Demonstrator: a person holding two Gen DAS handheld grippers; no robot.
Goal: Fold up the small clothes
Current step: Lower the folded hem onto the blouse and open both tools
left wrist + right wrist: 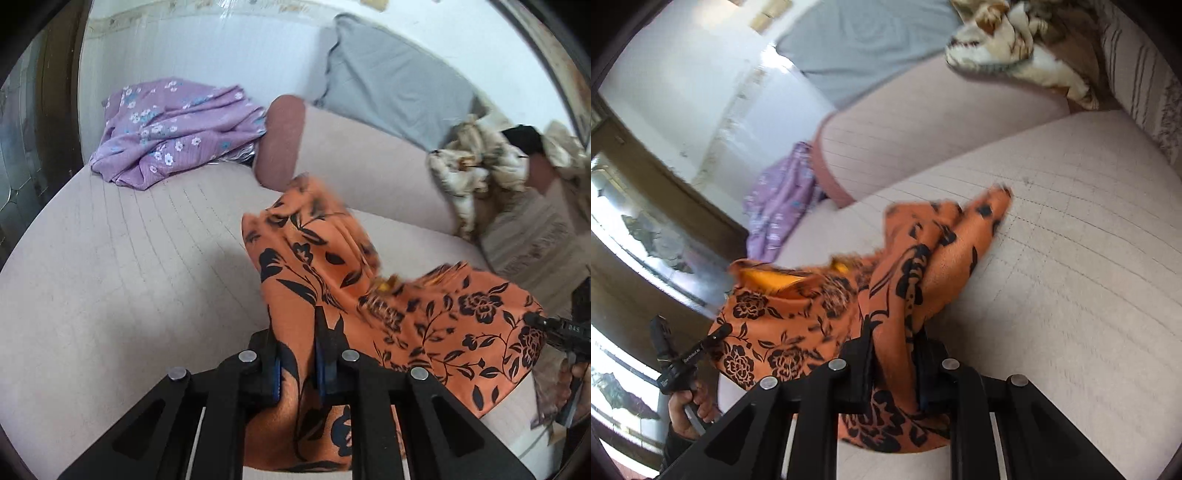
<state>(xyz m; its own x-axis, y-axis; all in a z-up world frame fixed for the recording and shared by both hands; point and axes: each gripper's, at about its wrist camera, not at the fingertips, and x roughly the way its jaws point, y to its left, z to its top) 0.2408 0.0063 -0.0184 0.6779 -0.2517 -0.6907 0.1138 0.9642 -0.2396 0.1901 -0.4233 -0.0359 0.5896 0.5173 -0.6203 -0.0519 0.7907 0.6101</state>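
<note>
An orange garment with a black flower print (369, 295) hangs between both grippers above a pale pink sofa seat (110, 277). My left gripper (299, 354) is shut on one edge of it, the cloth bunched between the blue pads. My right gripper (895, 354) is shut on the other edge of the same orange garment (798, 325). In the left wrist view the right gripper (535, 319) shows at the right border, pinching the cloth. In the right wrist view the left gripper (718, 334) shows at lower left, held by a hand (689, 410). A loose end of the garment trails toward the seat.
A purple flowered garment (173, 129) lies crumpled at the far left of the sofa, beside the backrest cushion (369, 155). A grey pillow (388, 77) and a cream-and-brown patterned blanket (476, 166) lie on the backrest. A striped cushion (1137, 74) stands at the right.
</note>
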